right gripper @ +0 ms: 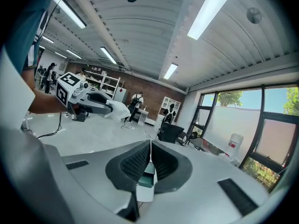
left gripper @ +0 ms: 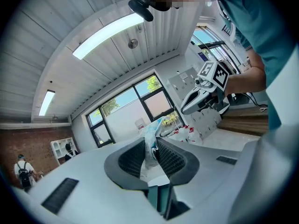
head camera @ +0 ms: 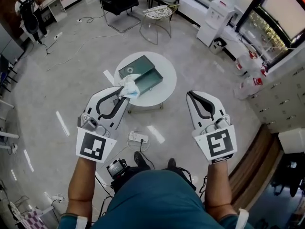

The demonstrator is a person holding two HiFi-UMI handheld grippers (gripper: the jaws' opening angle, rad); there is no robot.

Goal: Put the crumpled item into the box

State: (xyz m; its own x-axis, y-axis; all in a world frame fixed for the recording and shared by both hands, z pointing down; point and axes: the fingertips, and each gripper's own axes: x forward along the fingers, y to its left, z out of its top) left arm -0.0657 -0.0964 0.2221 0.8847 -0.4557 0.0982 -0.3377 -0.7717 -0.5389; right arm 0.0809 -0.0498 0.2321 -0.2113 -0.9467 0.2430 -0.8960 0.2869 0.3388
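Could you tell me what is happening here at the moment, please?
A person holds a tool in each hand above a round white table. The left tool is clamped on a crumpled white-and-blue item near the open dark green box on it. The right tool is shut and empty. The item is not yet in the box.

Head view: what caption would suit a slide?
Left tool grips a crumpled item above a round table holding a green box; right tool shut, empty.
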